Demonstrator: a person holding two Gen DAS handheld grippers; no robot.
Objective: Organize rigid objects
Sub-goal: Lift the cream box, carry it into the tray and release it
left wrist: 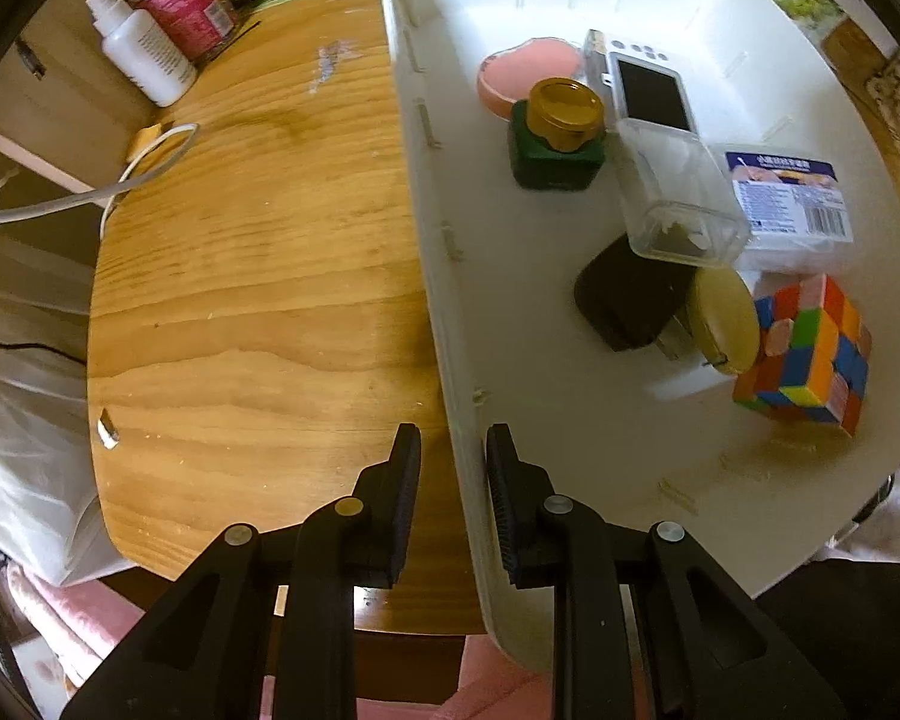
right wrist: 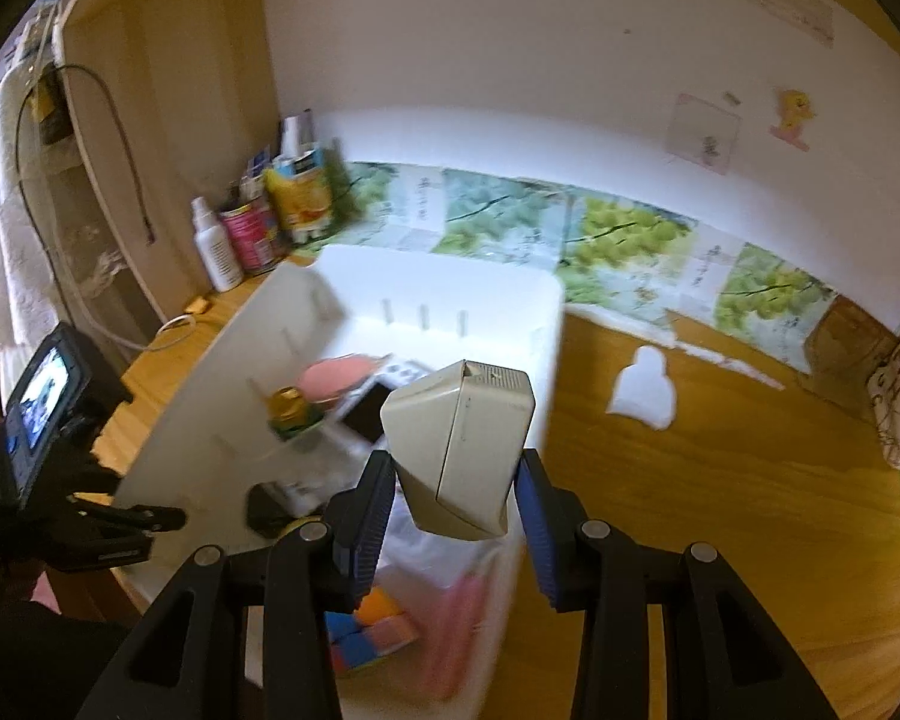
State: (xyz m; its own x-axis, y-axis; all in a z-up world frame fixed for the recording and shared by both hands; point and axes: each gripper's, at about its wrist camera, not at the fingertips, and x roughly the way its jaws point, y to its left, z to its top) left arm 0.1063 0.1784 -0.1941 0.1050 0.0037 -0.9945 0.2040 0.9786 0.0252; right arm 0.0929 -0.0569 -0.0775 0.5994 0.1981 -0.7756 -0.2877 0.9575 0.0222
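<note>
Wooden tabletop (left wrist: pixel 258 276) carries a large white plastic bin (left wrist: pixel 570 450), its near-left wall straddled by the left gripper (left wrist: pixel 453 504); jaws stand apart on either side of the rim, contact not clear. Bin holds a multicoloured puzzle cube (left wrist: pixel 810 354), a white handheld device with a dark screen (left wrist: pixel 651 87), a clear plastic box (left wrist: pixel 678 198), a green jar with a gold lid (left wrist: pixel 561 138) and a pink pad (left wrist: pixel 528 69). The right gripper (right wrist: pixel 456 516) hovers over the bin's right side (right wrist: pixel 528 360), jaws around a beige wedge-shaped plastic block (right wrist: pixel 462 450). Block's long axis points up and forward out of the jaws; whether the pads press it cannot be told. Judgement: the right hand is the one placed for a drop straight down.
</note>
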